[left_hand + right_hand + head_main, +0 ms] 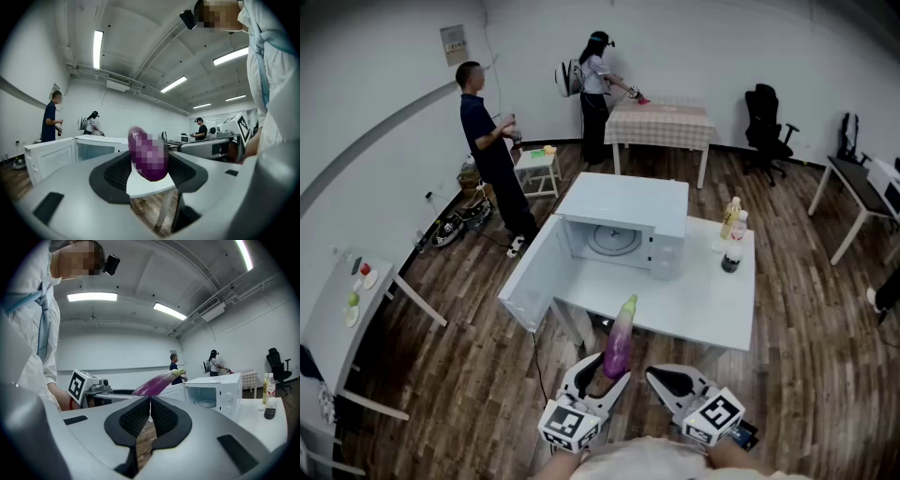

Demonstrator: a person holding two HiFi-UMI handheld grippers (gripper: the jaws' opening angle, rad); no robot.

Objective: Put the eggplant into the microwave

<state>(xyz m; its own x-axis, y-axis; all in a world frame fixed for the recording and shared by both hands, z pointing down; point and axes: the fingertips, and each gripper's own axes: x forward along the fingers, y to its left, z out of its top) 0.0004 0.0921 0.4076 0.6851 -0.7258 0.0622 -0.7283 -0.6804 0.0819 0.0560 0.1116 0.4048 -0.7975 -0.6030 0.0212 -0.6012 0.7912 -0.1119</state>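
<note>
Head view: the left gripper point(602, 377) grips the eggplant point(619, 339) by its base, jaws wide, short of the table point(703, 309). Carrying is under way; next it must reach forward into the open microwave point(623, 230). The right gripper point(664, 380) is closed and empty.
</note>
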